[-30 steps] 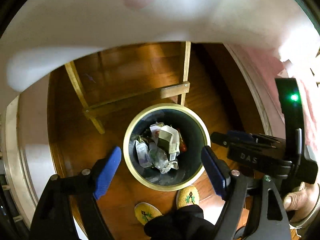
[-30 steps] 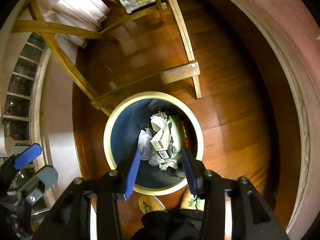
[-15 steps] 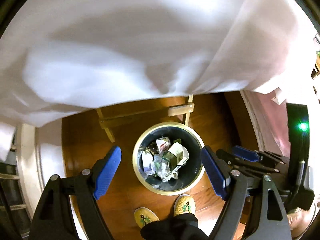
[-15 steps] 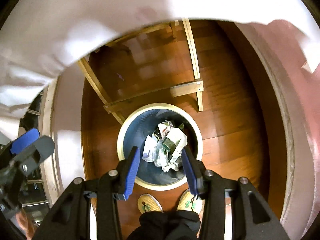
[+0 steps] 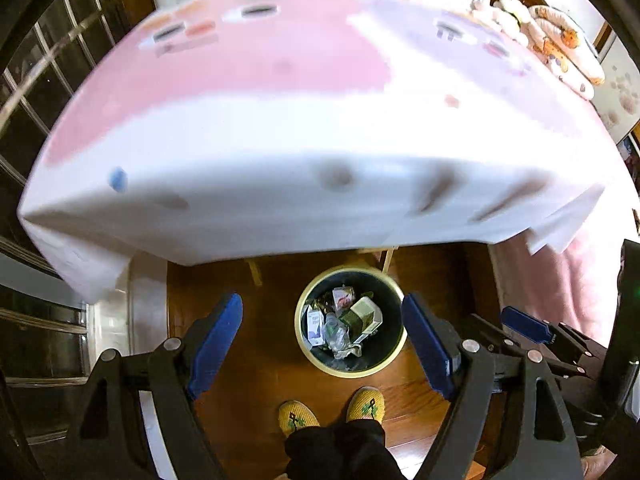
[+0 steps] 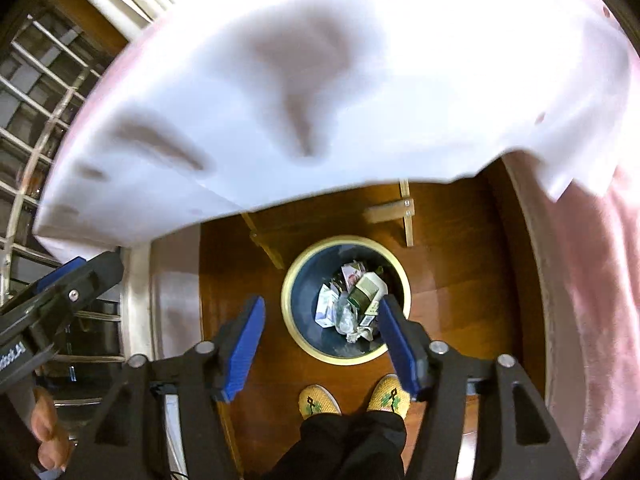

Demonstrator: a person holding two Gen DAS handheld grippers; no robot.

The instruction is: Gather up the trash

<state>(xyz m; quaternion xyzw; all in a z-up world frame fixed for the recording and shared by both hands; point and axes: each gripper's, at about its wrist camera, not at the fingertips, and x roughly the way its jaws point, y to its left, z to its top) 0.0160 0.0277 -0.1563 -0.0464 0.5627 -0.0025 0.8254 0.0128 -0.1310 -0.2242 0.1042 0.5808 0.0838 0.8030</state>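
1. The room has a dark wooden floor and a table draped in a pink-and-white tablecloth; the cloth's hem hangs above the trash bin, which stands on the floor partly under the table's edge. Wooden table legs rise just behind the bin, and the person's yellow slippers stand just in front of it.

2. Left of the bin, a glazed cabinet or window with a grid of panes fills the edge of the view.

3. The left gripper hangs high over the bin, its blue pads spread wide apart, one on each side of the bin as seen from above. It grips nothing and touches nothing.

4. The collected trash lies in the bin's bottom: small cartons, a crumpled clear wrapper and a white-and-green box.

5. The right gripper hangs over the bin too, released, its pads well apart with nothing between them; its right pad overlaps the bin's near rim only in the view.

6. Judged from both tools being empty above a bin that already holds litter, a drop looks finished. The next move likely calls for turning to the tabletop, where small blurred items lie far beyond the bin, and picking one.
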